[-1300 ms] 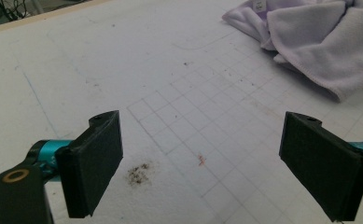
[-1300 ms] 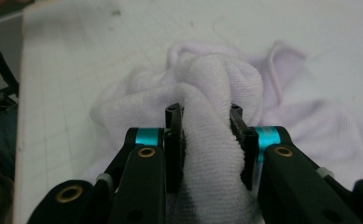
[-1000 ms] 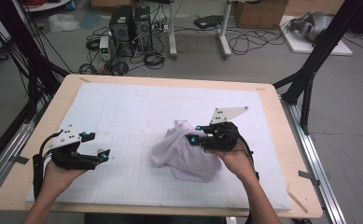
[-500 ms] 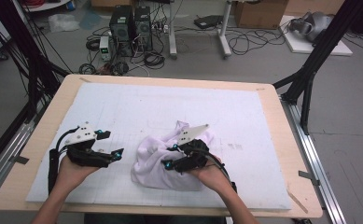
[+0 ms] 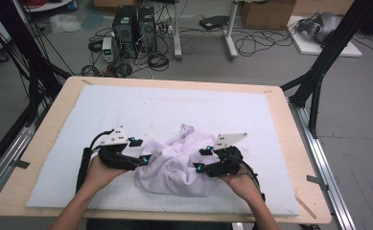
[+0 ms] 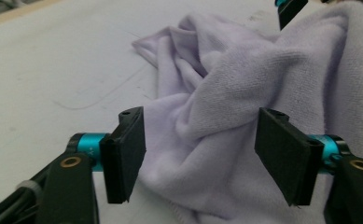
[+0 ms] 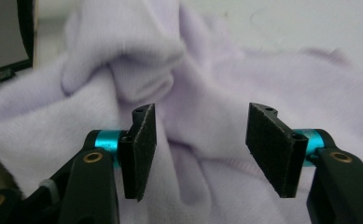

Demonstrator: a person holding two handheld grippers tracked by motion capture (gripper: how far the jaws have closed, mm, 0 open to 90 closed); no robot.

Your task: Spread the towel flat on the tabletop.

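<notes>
A crumpled pale lilac towel [image 5: 174, 163] lies in a heap on the white mat, near the front. My left gripper [image 5: 143, 159] comes in at its left edge. In the left gripper view its jaws [image 6: 200, 158] have just been closing and stand apart with a fold of the towel [image 6: 226, 93] between them, the pads not pressing it. My right gripper [image 5: 198, 165] rests at the heap's right side. Its jaws [image 7: 200, 149] have just been opening and stand wide, with towel folds [image 7: 207, 84] just beyond and between the pads.
The white mat [image 5: 126, 110] covers most of a wooden table [image 5: 289, 143]. Black frame posts [image 5: 318, 72] stand at the table's sides. Computers and cables [image 5: 136, 28] lie on the floor beyond the far edge.
My left hand has slid right up to the towel. My right hand has come down with the towel and its jaws have let go; the cloth now sits lower, in a flatter heap.
</notes>
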